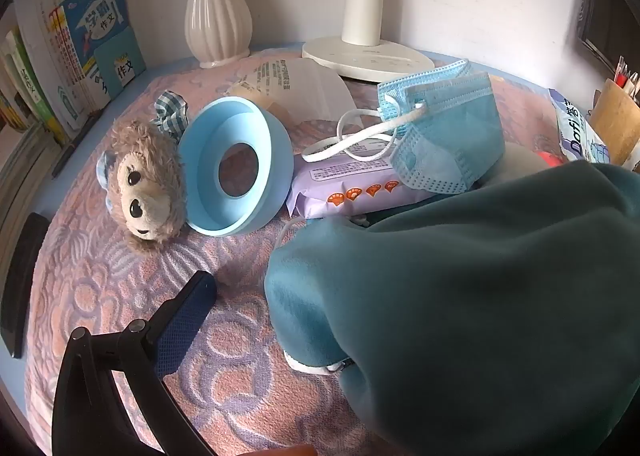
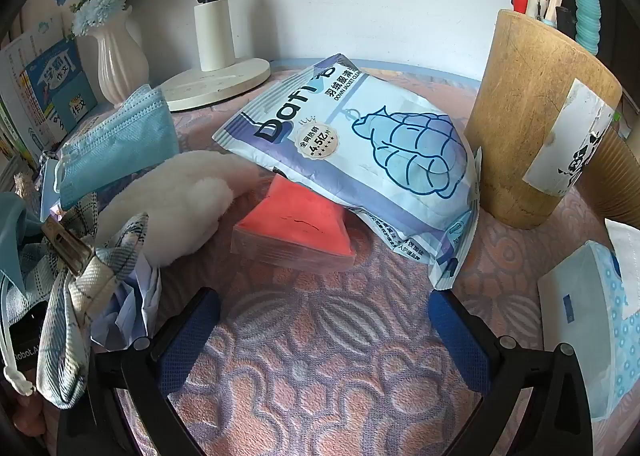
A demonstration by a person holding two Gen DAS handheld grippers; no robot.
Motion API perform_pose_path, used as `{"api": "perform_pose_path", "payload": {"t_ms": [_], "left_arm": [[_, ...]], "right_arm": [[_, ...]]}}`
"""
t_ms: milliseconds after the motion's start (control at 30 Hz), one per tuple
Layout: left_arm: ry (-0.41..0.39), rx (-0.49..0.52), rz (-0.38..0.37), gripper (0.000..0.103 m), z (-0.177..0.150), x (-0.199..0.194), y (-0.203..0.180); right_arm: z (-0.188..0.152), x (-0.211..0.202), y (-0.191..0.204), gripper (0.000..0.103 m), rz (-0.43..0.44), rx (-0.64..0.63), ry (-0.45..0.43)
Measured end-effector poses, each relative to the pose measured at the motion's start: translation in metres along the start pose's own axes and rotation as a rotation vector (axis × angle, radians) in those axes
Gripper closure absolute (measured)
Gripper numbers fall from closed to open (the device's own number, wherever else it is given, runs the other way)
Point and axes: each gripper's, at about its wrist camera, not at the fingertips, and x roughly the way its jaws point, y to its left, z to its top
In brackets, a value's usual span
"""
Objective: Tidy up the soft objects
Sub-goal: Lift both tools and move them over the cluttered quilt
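A pink-and-lavender floral cloth [image 2: 320, 368] lies under a tan plush bear [image 1: 146, 185], sky-blue ring [image 1: 236, 165], pale blue masks [image 1: 444, 135], teal fleece [image 1: 460, 296] and coral packet [image 2: 294, 230].

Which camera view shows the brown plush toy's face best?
The left wrist view: the brown plush toy lies in plain sight beside the blue ring, eyes and muzzle visible. In the right wrist view I cannot find its face.

The right gripper [image 2: 320, 332] hangs wide open over the patterned mat [image 2: 304, 376], nothing between its blue fingers [image 2: 188, 336]. Ahead, a wipes pack [image 2: 360, 151] lies tilted over a red packet [image 2: 292, 228]. A white plush [image 2: 180, 199] lies left, a wooden holder [image 2: 540, 115] right.
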Motion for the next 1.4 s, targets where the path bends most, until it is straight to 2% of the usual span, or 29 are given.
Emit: {"api": "perform_pose_path", "payload": {"t_ms": [167, 333, 433, 467, 567, 633, 700, 767, 900, 967, 1033, 1100, 1167, 1200, 1300, 1400], "left_arm": [[0.016, -0.009, -0.001, 0.0, 0.001, 0.0, 0.0], [0.082, -0.035, 0.024, 0.0, -0.013, -0.014, -0.004], [0.112, 0.018, -0.027, 0.0, -0.032, -0.026, -0.004], [0.109, 0.036, -0.037, 0.0, -0.04, -0.033, -0.008], [0.105, 0.072, -0.069, 0.001, -0.059, -0.051, -0.01], [0.079, 0.068, -0.157, 0.001, -0.069, -0.068, -0.008], [0.019, 0.044, -0.243, 0.001, -0.076, -0.088, -0.001], [-0.048, 0.035, -0.241, 0.001, -0.077, -0.108, 0.003], [-0.157, 0.036, -0.156, 0.001, -0.073, -0.14, -0.001], [-0.216, 0.057, -0.115, 0.001, -0.061, -0.151, -0.008], [-0.285, 0.094, -0.057, 0.0, -0.053, -0.169, -0.013], [-0.337, 0.128, -0.01, 0.0, -0.035, -0.174, -0.018], [-0.346, 0.147, -0.013, 0.0, -0.03, -0.18, -0.015], [-0.343, 0.147, -0.03, 0.0, -0.029, -0.182, -0.014], [-0.319, 0.118, -0.1, 0.001, -0.035, -0.18, -0.01], [-0.306, 0.099, -0.12, 0.001, -0.043, -0.175, -0.011]], "right_arm": [[0.0, -0.001, 0.0, 0.0, 0.01, -0.012, 0.008], [-0.015, -0.019, 0.002, 0.0, 0.092, -0.096, 0.161], [-0.036, -0.033, 0.002, 0.0, 0.122, -0.17, 0.144], [-0.047, -0.043, -0.002, 0.0, 0.119, -0.159, 0.145], [-0.057, -0.053, -0.005, 0.0, 0.114, -0.146, 0.205], [-0.06, -0.059, -0.001, 0.0, 0.09, -0.171, 0.256], [-0.063, -0.07, 0.005, 0.0, 0.086, -0.169, 0.234], [-0.072, -0.088, 0.014, 0.0, 0.089, -0.169, 0.177], [-0.077, -0.128, 0.029, 0.0, 0.099, -0.165, 0.068], [-0.079, -0.156, 0.034, 0.0, 0.095, -0.164, -0.019], [-0.075, -0.184, 0.018, 0.0, 0.101, -0.154, -0.078], [-0.068, -0.196, 0.012, 0.0, 0.125, -0.14, -0.086], [-0.065, -0.194, 0.008, 0.0, 0.15, -0.117, -0.086], [-0.066, -0.197, 0.006, 0.0, 0.153, -0.1, -0.088], [-0.051, -0.171, -0.021, 0.0, 0.172, -0.052, -0.077], [-0.051, -0.171, -0.033, 0.0, 0.189, -0.011, -0.073]]}}
